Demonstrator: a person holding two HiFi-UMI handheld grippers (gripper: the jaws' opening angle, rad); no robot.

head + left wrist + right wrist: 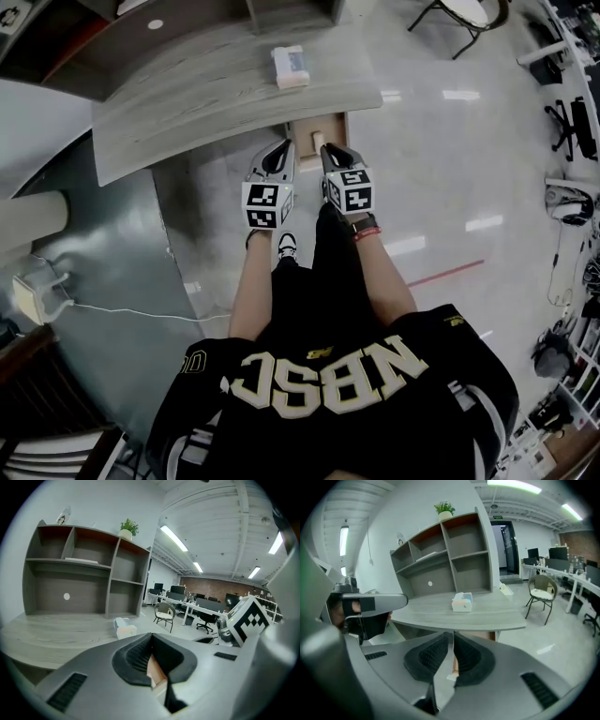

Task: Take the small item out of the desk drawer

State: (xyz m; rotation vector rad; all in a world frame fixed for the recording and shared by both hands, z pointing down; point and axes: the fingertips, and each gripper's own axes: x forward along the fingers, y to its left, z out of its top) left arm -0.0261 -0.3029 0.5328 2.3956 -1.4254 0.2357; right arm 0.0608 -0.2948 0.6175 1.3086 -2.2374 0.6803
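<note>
- The desk (187,103) is grey wood, and the person stands at its front edge, a gripper in each hand.
- The drawer (315,131) is pulled out from under the front edge of the desk, near the right end. Its brown inside shows between the two grippers.
- The small item cannot be made out in any view. The bit of the drawer that shows is too small and partly covered by the grippers.
- The left gripper (281,148) points at the left part of the drawer. Its jaws stand only a narrow way apart, and through the gap only the brown wood shows. It holds nothing.
- The right gripper (330,150) is just beside the left one and points at the right part of the drawer. Its jaws leave a thin slit and nothing is between the pads.
- A box of tissues (291,67) lies on the desk, behind the drawer and nearer the back edge.
- A shelf unit (79,569) stands along the back edge of the desk, with a small plant (127,527) on top.
</note>
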